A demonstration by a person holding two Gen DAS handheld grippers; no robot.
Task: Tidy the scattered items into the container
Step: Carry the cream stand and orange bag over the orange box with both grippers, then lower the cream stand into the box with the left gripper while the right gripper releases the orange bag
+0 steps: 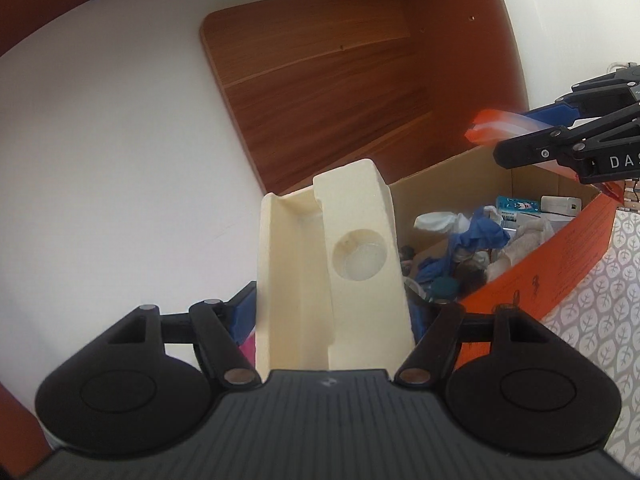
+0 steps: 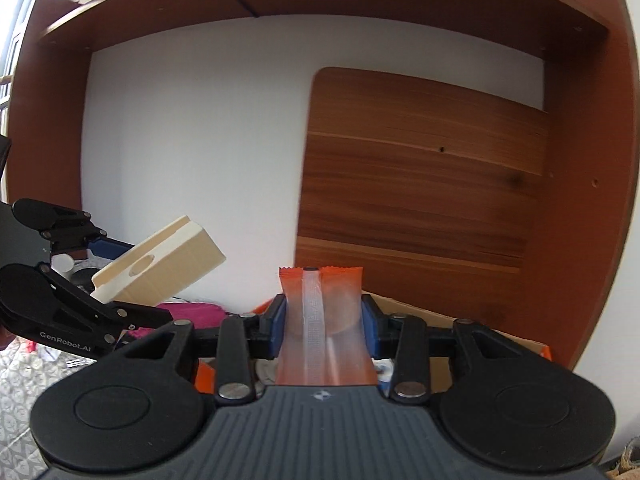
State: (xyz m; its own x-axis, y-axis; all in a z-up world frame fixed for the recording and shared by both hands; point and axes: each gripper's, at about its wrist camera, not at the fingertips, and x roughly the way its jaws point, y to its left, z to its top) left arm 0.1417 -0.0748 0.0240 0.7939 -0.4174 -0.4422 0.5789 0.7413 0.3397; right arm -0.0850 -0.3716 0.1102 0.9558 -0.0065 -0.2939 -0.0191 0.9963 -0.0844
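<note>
My left gripper point(image 1: 332, 316) is shut on a cream foam packing block point(image 1: 332, 264) with a round hollow, held up in the air beside the cardboard box point(image 1: 440, 172). The box has an orange outer side point(image 1: 560, 256) and holds several items, among them blue cloth point(image 1: 480, 236) and small cartons point(image 1: 520, 208). My right gripper point(image 2: 324, 320) is shut on an orange snack packet point(image 2: 324, 320) with a clear strip, its blue pads point(image 2: 278, 320) pressing both sides. That packet point(image 1: 500, 126) hangs above the box's far corner in the left wrist view. The foam block point(image 2: 160, 272) shows at left in the right wrist view.
A loose wooden board point(image 1: 328, 100) leans on the white wall point(image 1: 120, 140) behind the box, inside a brown shelf frame point(image 2: 52, 120). A leaf-patterned cloth point(image 1: 600, 320) covers the surface beside the box. Pink fabric point(image 2: 192, 312) lies low at left.
</note>
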